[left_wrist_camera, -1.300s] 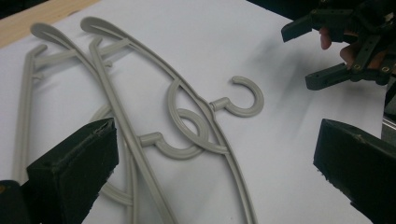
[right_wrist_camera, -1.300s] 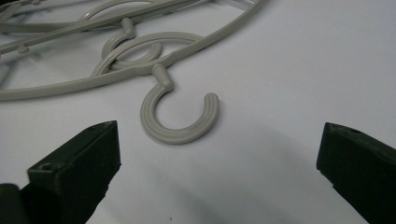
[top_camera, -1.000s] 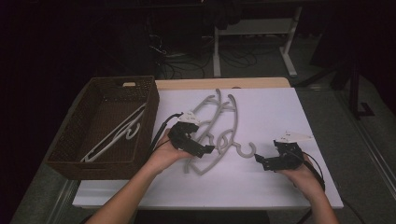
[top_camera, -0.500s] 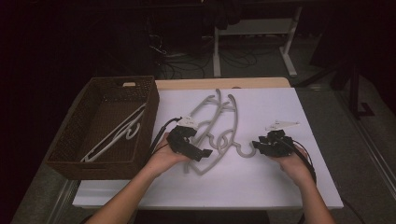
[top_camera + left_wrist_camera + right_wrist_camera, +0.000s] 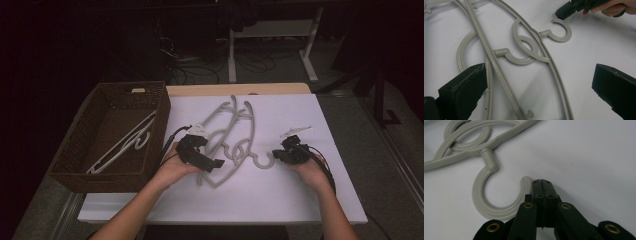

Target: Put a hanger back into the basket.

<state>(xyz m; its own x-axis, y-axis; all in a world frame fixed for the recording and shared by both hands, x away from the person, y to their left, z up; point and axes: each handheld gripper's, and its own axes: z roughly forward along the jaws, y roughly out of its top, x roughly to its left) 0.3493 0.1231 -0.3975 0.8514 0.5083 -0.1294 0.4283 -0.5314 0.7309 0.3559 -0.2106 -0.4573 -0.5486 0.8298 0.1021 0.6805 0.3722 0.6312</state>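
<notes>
Right gripper view: right claw (image 5: 541, 182) (just closed, empty) beside hanger hook (image 5: 486, 195).

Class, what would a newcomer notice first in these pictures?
A tangle of grey hangers sprawls mid-table on the white sheet. The right tool, jaws shut together, sits right beside the tip of one hanger's hook. A brown wicker basket at the table's left holds more hangers.

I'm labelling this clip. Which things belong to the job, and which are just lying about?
In the job:
- tangled grey hangers
- hook by the shut right hand-held gripper
- open left hand-held gripper
- wicker basket holding one hanger

Lying about:
- white stand
- floor cables
</notes>
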